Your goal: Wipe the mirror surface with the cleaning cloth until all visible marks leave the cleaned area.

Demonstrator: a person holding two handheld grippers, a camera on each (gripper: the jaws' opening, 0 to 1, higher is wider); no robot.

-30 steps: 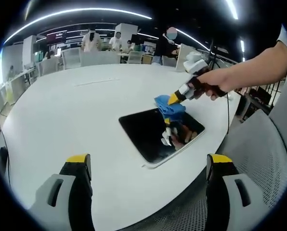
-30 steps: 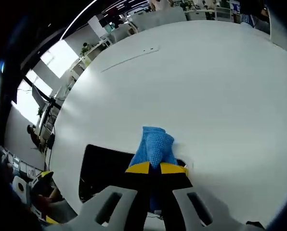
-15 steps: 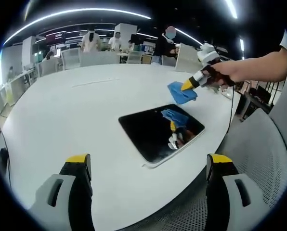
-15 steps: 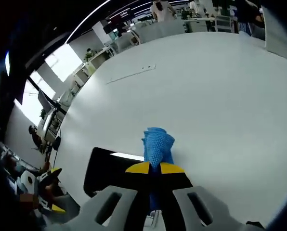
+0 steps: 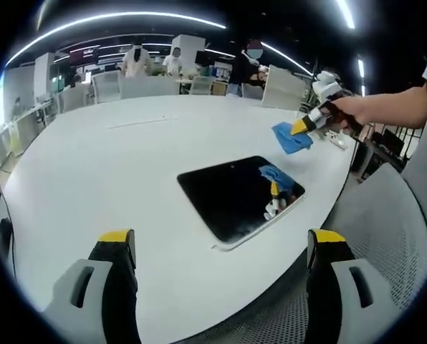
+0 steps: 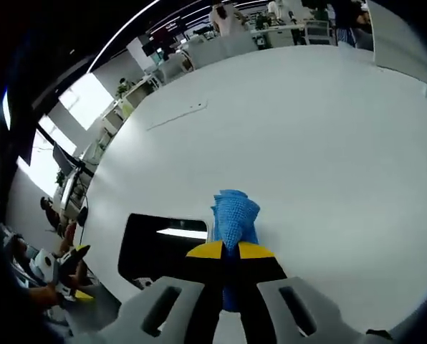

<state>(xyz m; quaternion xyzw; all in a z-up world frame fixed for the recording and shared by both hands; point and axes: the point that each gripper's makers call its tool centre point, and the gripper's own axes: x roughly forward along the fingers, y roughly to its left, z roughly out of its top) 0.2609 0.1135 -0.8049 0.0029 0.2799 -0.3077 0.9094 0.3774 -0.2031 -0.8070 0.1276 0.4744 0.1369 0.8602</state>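
I stand at a big round white table [image 5: 92, 165] in an open office, with white chairs [image 5: 138, 86] beyond it, curved ceiling lights [image 5: 120, 18] overhead and bright windows [image 6: 92, 93] along one side.

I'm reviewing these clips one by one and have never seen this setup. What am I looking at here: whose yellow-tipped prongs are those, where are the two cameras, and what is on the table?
There is no robot. A person holds a two-pronged claw in each hand, and a fisheye camera rides on each one, looking forward along its prongs.

In the left gripper view, the two yellow-tipped prongs at the bottom are the left claw, standing wide apart and holding nothing. In front of it, on the white table, lies the mirror, a dark rectangular slab near the table's edge. Further right, the person's hand holds the right claw up off the mirror, gripping the blue cleaning cloth.

The right gripper view looks along that second claw: its prongs are closed on the cloth, with the mirror below and to the left. Desks, chairs and other people show in the background.
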